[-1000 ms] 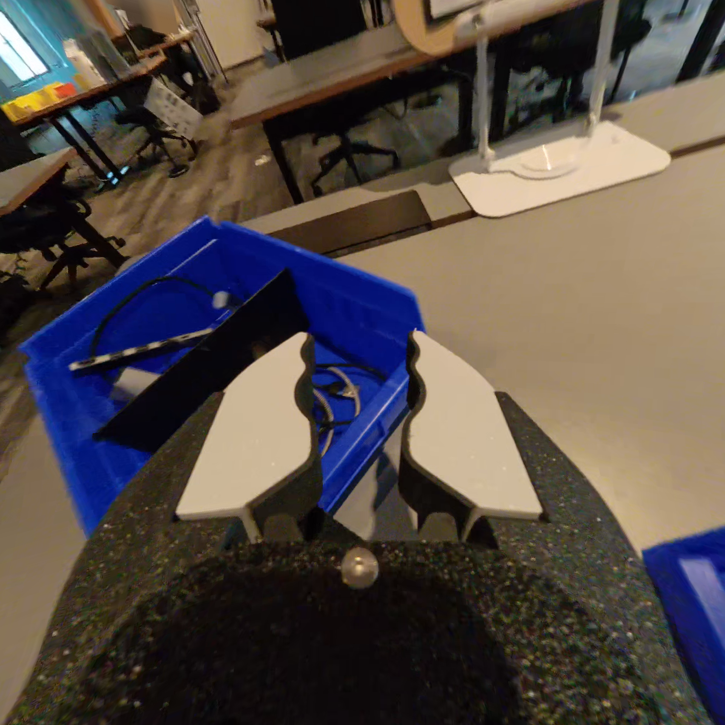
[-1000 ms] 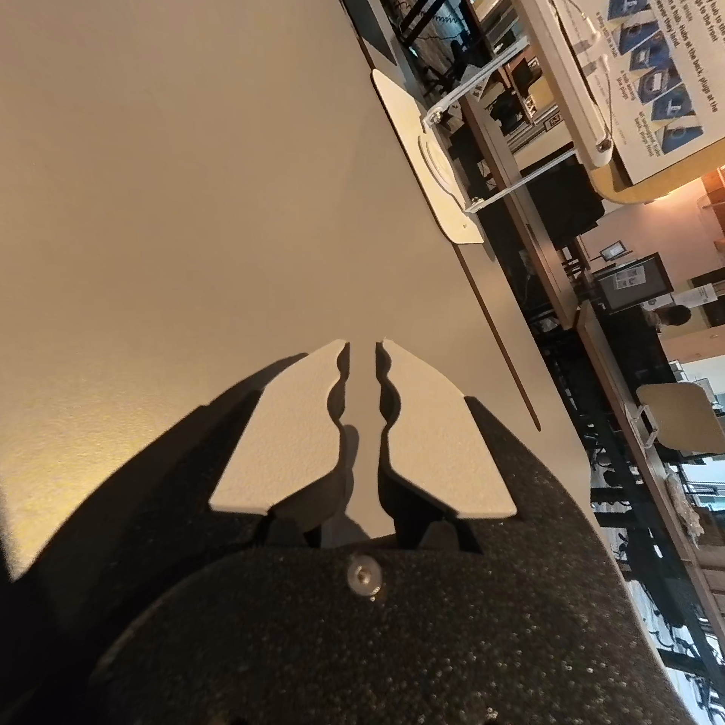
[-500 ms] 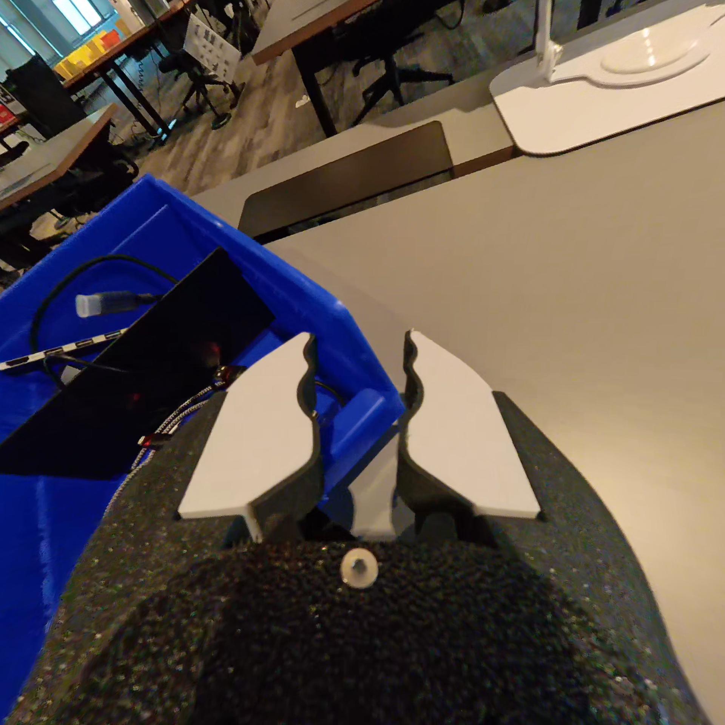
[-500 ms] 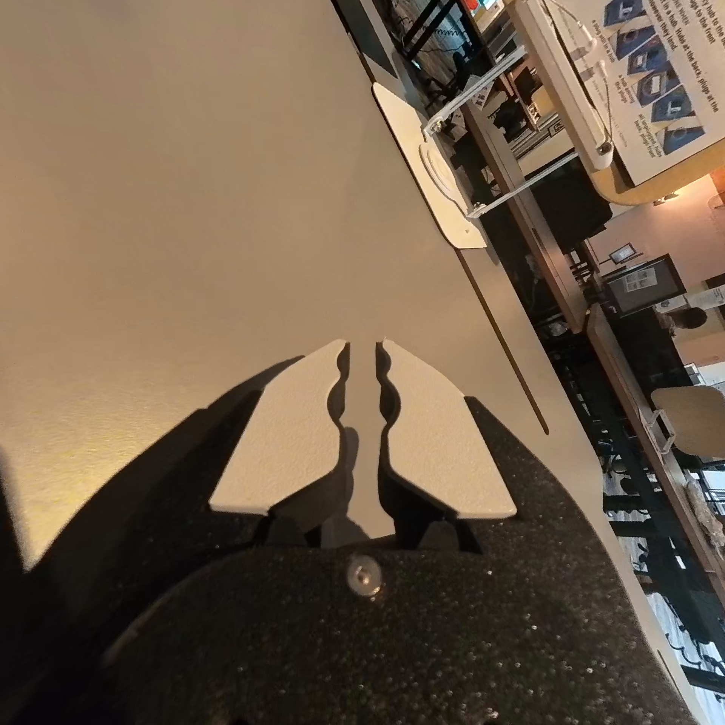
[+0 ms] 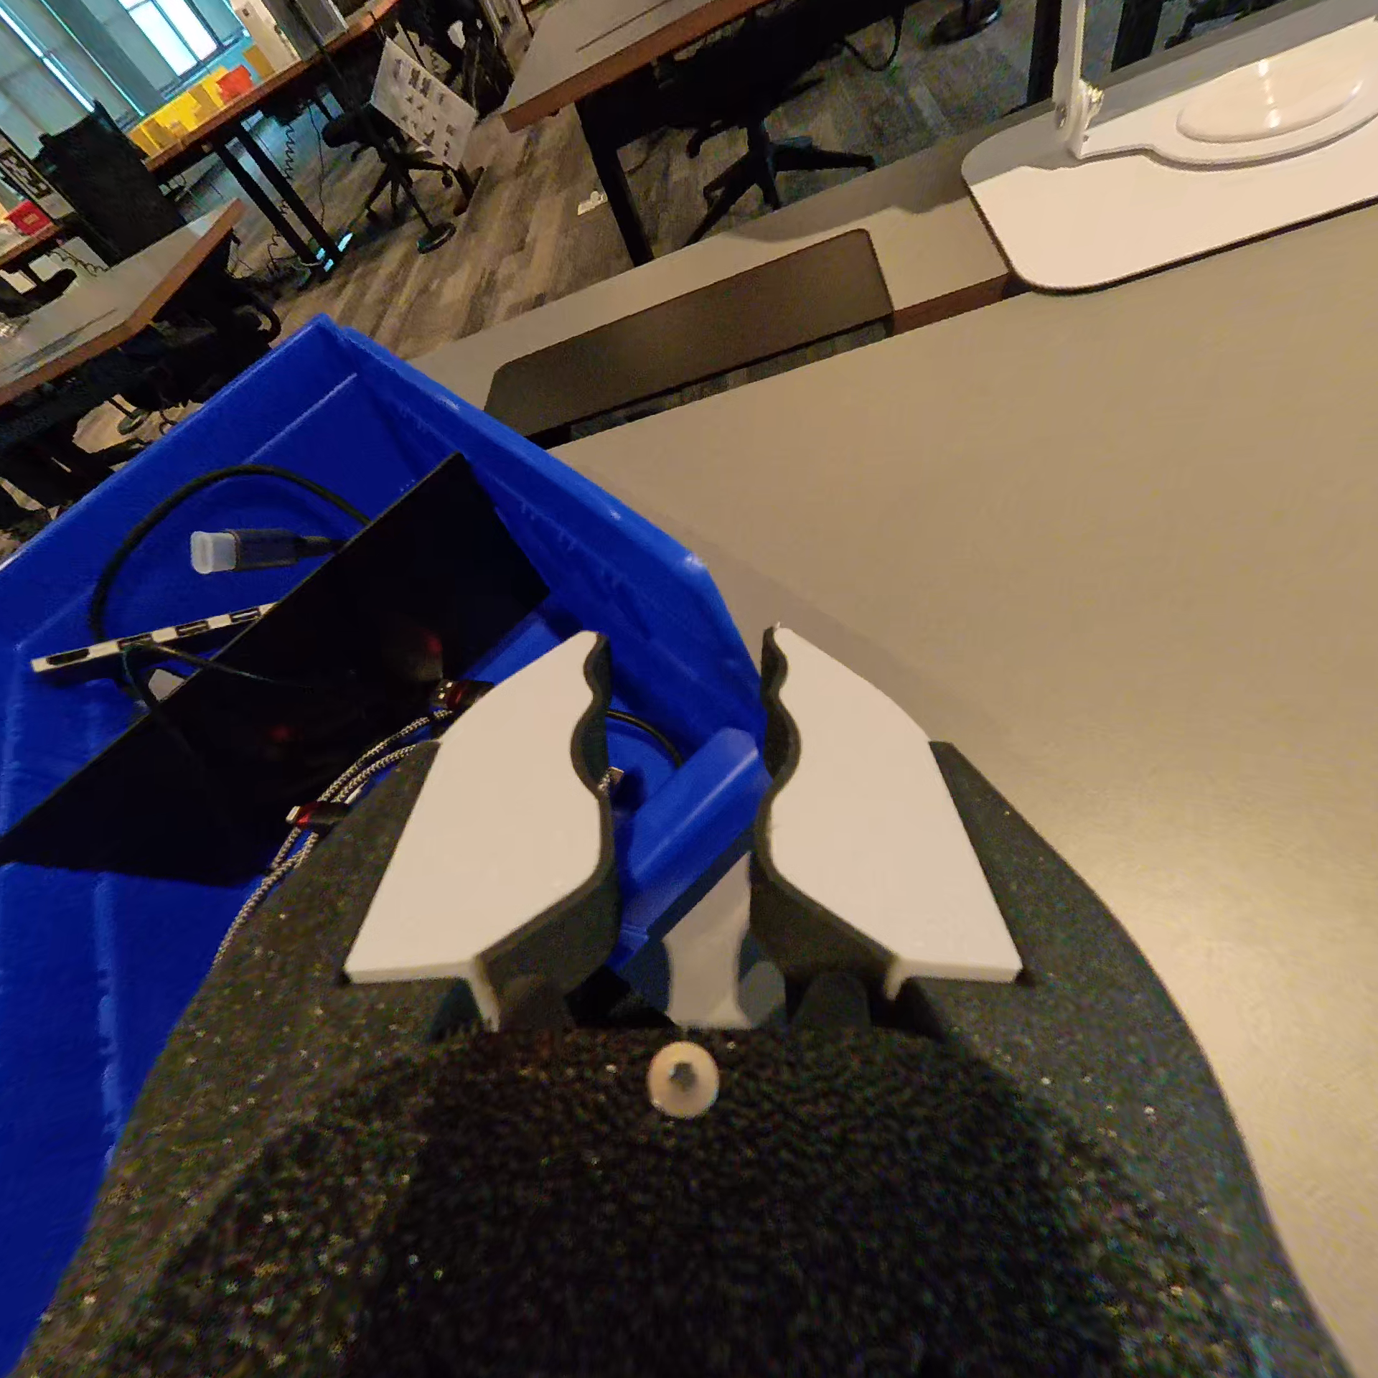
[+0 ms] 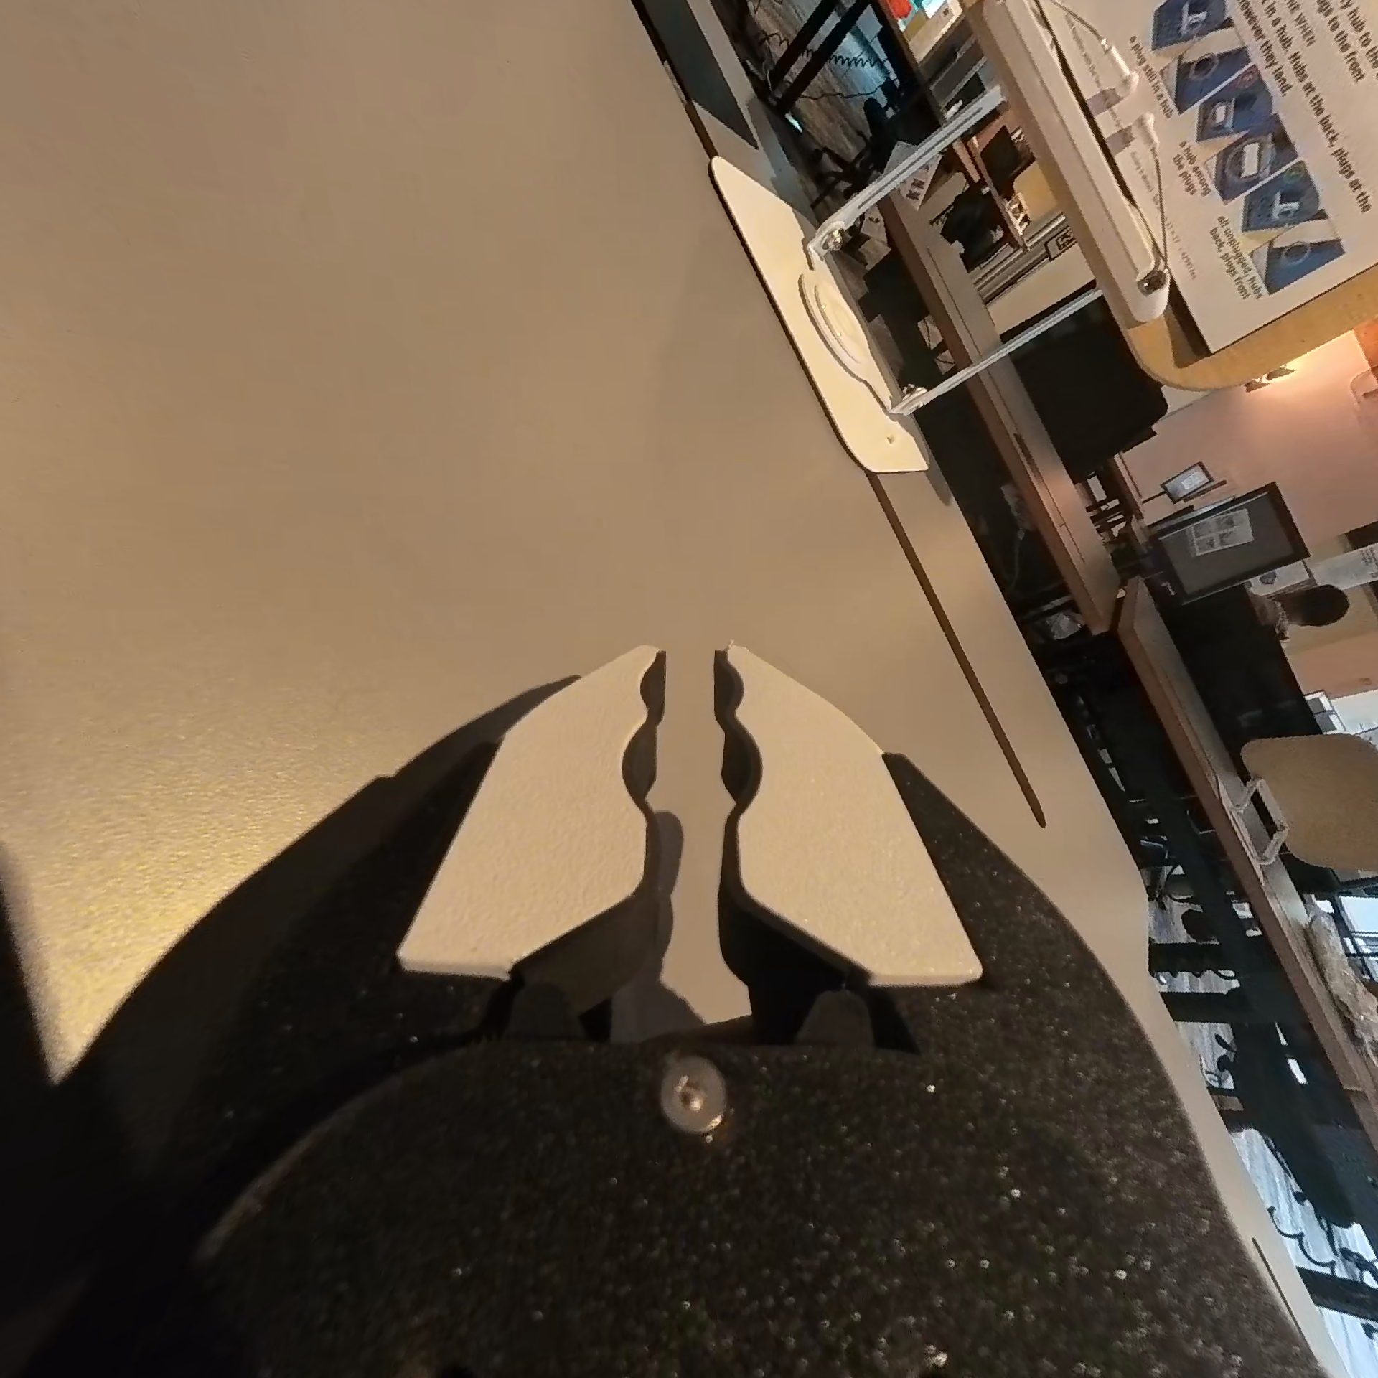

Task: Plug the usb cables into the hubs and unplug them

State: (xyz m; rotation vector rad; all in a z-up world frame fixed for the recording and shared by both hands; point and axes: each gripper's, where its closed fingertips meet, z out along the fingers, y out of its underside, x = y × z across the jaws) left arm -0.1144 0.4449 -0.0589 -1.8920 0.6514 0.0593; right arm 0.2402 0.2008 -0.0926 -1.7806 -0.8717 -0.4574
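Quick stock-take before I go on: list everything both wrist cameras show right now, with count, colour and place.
Bin: one, blue, on the left of the table, under the left hand-held gripper's tips.
Divider: one, black, slanted across the bin.
Hub: one, slim strip with a row of ports, behind the divider.
Hub cable: one, black with a silver plug, looped behind the divider.
Braided cables: at least one, silver-black with red-tipped plugs, in front of the divider; exact count unclear.
Table: one, grey.
Stand base: one, white, at the table's far edge.
Left hand-held gripper: open, empty, over the bin's corner.
Right hand-held gripper: narrow gap, empty, over bare table.
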